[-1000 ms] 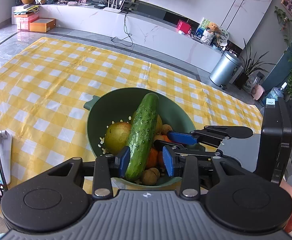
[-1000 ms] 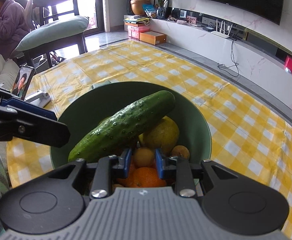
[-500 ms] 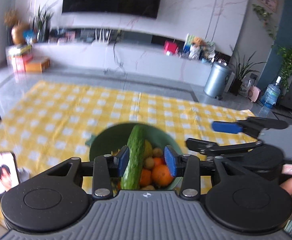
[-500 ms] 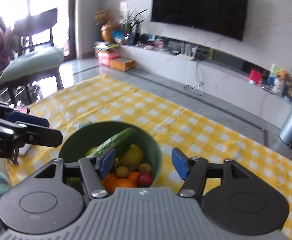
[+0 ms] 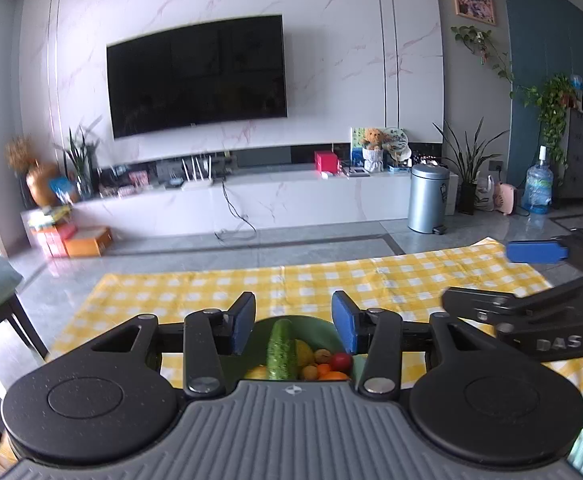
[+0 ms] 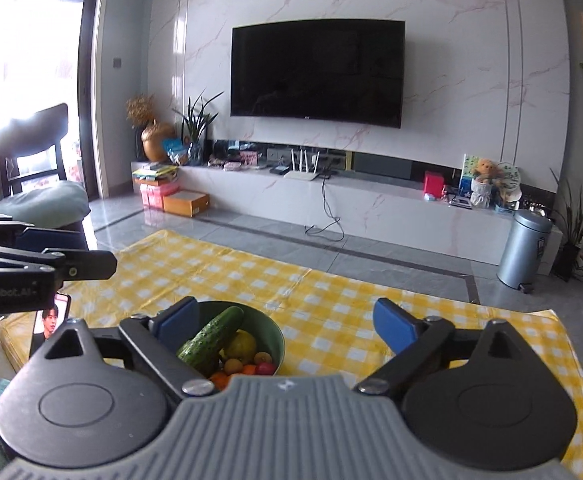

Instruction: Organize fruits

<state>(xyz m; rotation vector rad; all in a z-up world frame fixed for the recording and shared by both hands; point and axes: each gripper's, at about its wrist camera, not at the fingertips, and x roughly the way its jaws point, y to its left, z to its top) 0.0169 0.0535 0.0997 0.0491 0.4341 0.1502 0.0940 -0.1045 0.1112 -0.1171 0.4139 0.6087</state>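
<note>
Above the green bowl (image 6: 277,338) now, both tools higher, empty and opening: right tool (image 6: 287,322) wide, left tool (image 5: 293,322) narrower.

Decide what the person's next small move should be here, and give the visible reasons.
Probably hold both grippers clear and stop: the green bowl on the checked cloth already holds the cucumber and small fruits. The opening left gripper and right gripper have nothing between their fingers.
</note>
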